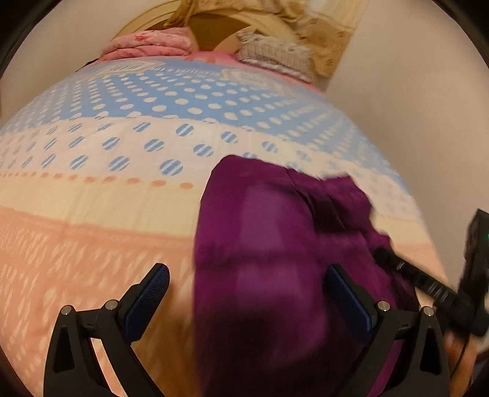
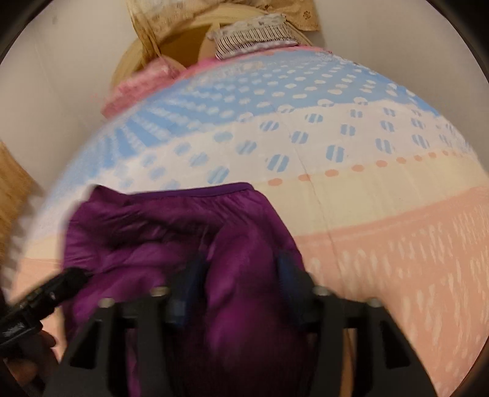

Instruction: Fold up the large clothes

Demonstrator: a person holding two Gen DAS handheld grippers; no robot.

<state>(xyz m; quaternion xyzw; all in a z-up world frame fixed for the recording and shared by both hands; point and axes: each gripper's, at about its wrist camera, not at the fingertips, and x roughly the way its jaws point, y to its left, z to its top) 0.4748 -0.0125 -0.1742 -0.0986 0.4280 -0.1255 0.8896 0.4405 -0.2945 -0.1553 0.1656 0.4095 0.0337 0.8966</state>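
Note:
A large purple padded garment (image 1: 275, 244) lies bunched on a bed with a spotted pastel cover (image 1: 122, 198). My left gripper (image 1: 246, 284) is open above the garment's left part, its blue-padded fingers (image 1: 146, 299) wide apart with nothing between them. My right gripper (image 2: 241, 274) is shut on a thick fold of the purple garment (image 2: 238, 238); the cloth bulges between its fingers. The right gripper also shows at the right edge of the left wrist view (image 1: 428, 281). The left gripper shows at the lower left of the right wrist view (image 2: 36, 302).
Pink bedding (image 1: 146, 45) and a grey knitted cloth (image 1: 275, 52) lie at the head of the bed, under a wooden headboard (image 1: 214, 27). White walls stand on both sides. A wicker-coloured object (image 2: 12, 183) stands beside the bed.

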